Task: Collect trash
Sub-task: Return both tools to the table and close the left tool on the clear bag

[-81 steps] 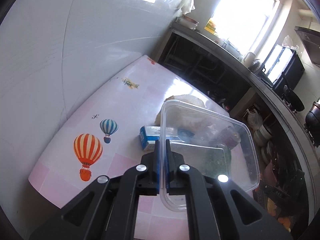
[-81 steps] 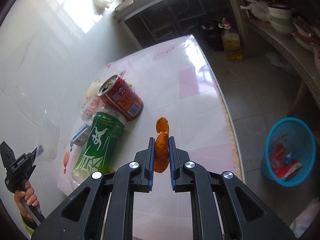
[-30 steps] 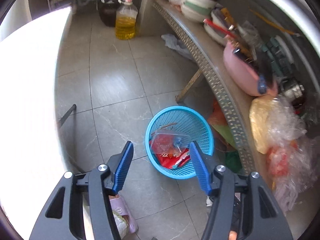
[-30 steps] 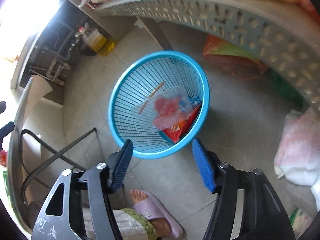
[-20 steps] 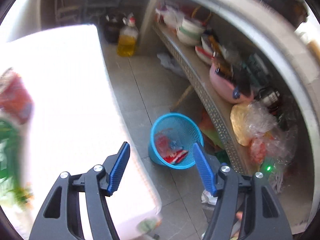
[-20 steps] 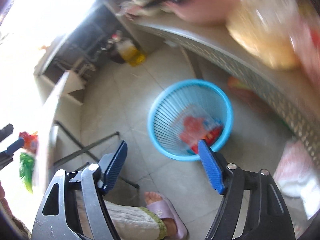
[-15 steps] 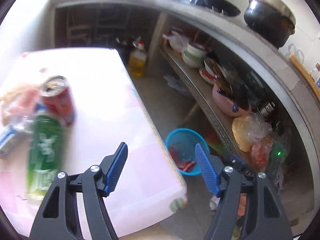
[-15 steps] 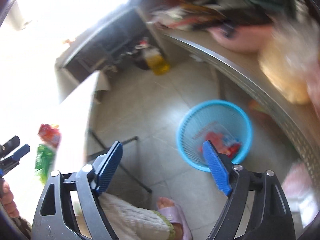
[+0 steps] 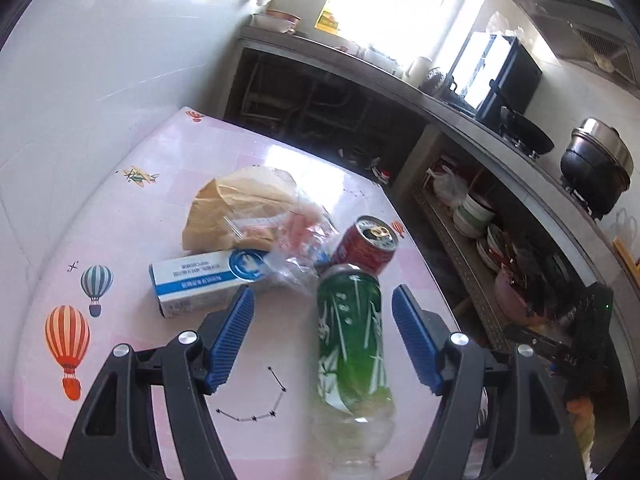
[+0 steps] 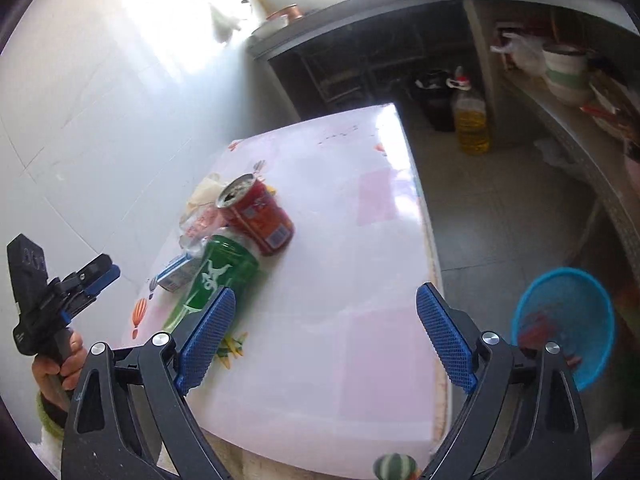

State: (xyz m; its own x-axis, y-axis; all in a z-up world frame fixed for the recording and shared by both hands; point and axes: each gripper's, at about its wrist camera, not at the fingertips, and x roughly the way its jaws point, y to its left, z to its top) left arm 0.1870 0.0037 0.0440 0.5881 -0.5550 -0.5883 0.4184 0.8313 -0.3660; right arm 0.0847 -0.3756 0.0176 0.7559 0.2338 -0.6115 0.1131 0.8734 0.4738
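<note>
Left gripper [image 9: 322, 334]: jaws wide apart, nothing held; aimed down over pink table [image 9: 132, 240], green bottle [image 9: 352, 332] lying lengthwise between the blue pads but untouched. Likely lined up for the next pick.

Right gripper [image 10: 324, 334]: jaws opening, nothing between them, only bare tabletop at frame centre.

Trash, clustered centre-left of the left wrist view: green bottle on its side; red can [image 9: 366, 244] touching its cap end; crumpled clear plastic [image 9: 298, 248] just left of the can; blue-and-white carton [image 9: 200, 280] lying flat beside it; brown paper bag [image 9: 240, 208] behind.

Blue basket [image 10: 568, 320]: on the floor, lower right of the right wrist view, off the table edge; placed for dropping.

Open room: tabletop right of the cluster bare to its edge; wall close at left.
</note>
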